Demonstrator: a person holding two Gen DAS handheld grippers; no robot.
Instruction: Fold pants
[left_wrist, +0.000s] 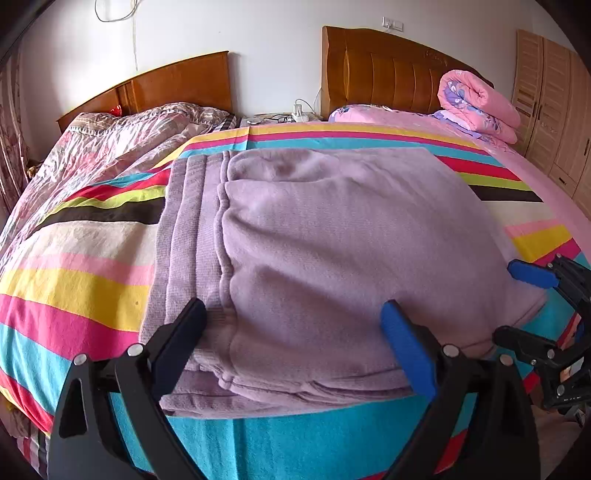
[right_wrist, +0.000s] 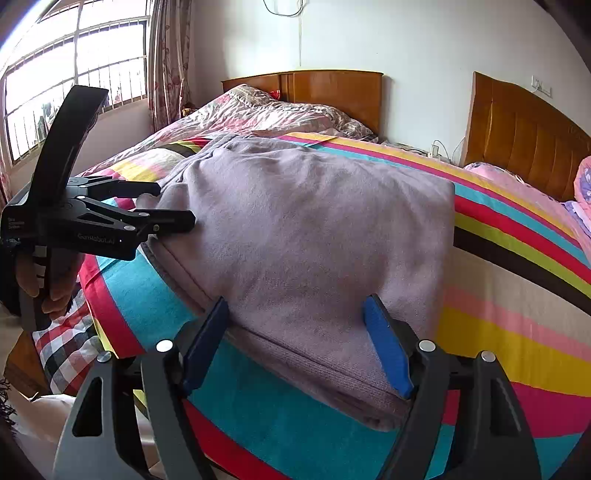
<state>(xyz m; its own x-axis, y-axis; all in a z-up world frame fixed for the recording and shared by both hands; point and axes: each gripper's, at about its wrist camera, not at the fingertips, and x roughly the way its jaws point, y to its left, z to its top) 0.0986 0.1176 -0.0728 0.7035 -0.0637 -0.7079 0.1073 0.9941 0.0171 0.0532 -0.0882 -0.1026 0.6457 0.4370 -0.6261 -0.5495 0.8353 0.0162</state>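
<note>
1. The pants (left_wrist: 332, 258) are lilac and lie folded in a thick, nearly square packet on the striped sheet (left_wrist: 74, 280) of the bed. They fill the middle of both views.
2. In the left wrist view the waistband side of the pants, with its ribbed bands, runs along the left edge of the packet, and several layers show at the lower edge.
3. The left gripper (left_wrist: 295, 332) is at the bottom of its own view. Its jaws are spread wide, one on each side of the near edge of the pants, and they grasp nothing. In the right wrist view the same gripper (right_wrist: 177, 206) comes in from the left of the frame, with its tips against the left corner of the packet.
4. The right gripper (right_wrist: 299, 339) is at the bottom of its own view. Its jaws are also released, standing apart at the near edge of the pants, with the cloth between them but not pinched. In the left wrist view it (left_wrist: 532, 295) appears at the right edge of the frame, near the right corner of the packet.
5. A hand (right_wrist: 55, 280) holds the handle of the left gripper at the left of the right wrist view.
6. Behind, in the upper part of the frames, there are two wooden headboards (left_wrist: 384, 74), a rolled pink quilt (left_wrist: 476, 107) at the upper right, and a flowered cover (left_wrist: 110, 140) at the upper left.
7. A window (right_wrist: 74, 74) with bars is in the upper left of the right wrist view.
</note>
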